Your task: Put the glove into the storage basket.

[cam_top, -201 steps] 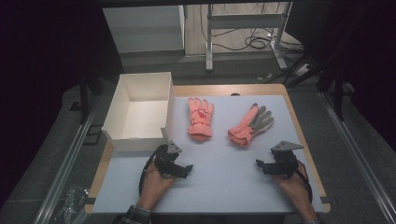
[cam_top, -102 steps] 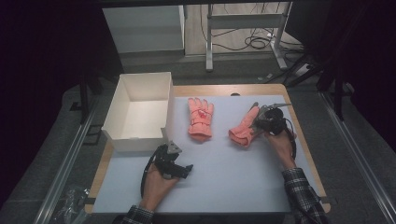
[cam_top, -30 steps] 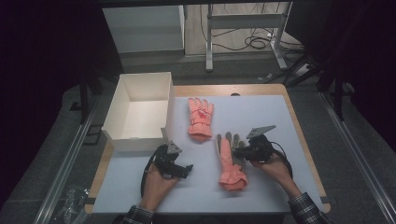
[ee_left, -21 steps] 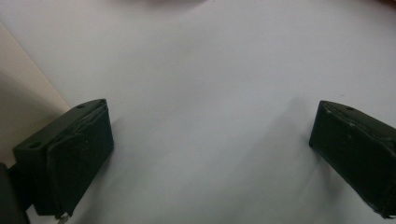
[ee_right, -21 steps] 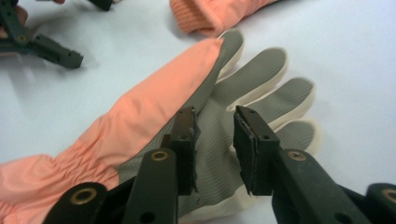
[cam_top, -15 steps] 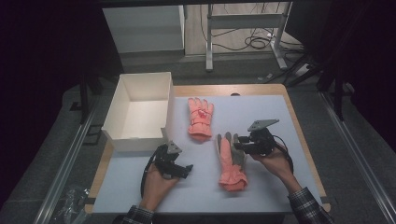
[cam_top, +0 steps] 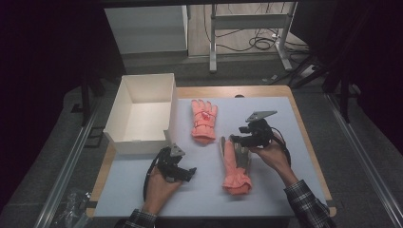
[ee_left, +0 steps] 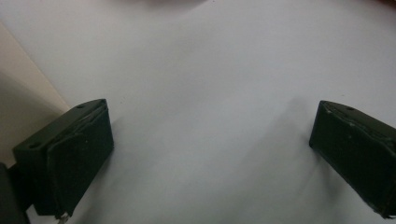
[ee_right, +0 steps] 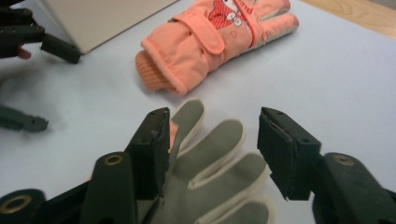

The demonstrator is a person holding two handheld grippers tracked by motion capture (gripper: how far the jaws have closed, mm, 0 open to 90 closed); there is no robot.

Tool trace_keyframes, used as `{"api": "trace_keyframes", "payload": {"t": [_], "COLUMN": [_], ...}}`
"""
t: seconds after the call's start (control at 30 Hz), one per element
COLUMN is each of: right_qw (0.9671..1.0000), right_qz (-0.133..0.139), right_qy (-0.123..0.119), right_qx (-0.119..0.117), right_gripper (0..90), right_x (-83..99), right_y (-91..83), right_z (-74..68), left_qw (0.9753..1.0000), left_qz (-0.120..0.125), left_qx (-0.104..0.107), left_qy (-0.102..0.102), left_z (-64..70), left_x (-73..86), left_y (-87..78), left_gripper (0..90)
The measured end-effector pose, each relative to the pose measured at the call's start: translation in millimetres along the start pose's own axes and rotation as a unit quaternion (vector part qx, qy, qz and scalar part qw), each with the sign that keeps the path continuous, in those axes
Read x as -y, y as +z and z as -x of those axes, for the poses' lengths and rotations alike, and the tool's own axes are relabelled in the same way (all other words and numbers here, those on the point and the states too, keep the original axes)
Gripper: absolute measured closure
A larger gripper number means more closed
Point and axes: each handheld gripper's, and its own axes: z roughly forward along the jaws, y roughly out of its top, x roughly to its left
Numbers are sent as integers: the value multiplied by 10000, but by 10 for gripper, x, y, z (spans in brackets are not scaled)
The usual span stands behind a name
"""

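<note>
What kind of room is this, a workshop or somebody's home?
Probably a lab or recording workspace, not a home: a person works handheld grippers, like the right gripper, at a covered table, with loose cables on the bare floor and metal frame legs behind.

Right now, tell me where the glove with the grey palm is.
In the high view, the grey-palmed glove lies palm up at the table's near centre-right, cuff toward the person, below the other pink glove; the right hand-held gripper is open over its fingertips.

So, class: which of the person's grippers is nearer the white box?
Left. The left gripper rests just below the white box; the right gripper is farther across, over the palm-up glove.
</note>
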Motion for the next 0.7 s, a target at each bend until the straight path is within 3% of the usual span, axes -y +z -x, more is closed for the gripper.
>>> {"api": "trace_keyframes", "payload": {"t": [0.33,0.7], "right_qw": [9998,10000], "right_qz": [112,17], "right_qy": [151,32], "right_qx": [-71,-1], "right_gripper": [422,477], "right_x": [-248,-497], "right_y": [192,449], "right_z": [41,25], "left_qw": [10000,10000], "left_qz": [-30,-28], "left_qx": [7,10], "left_qy": [18,20], "left_z": [-3,-4], "left_x": [0,0], "left_y": [-4,-4], "left_gripper": [0,0]}}
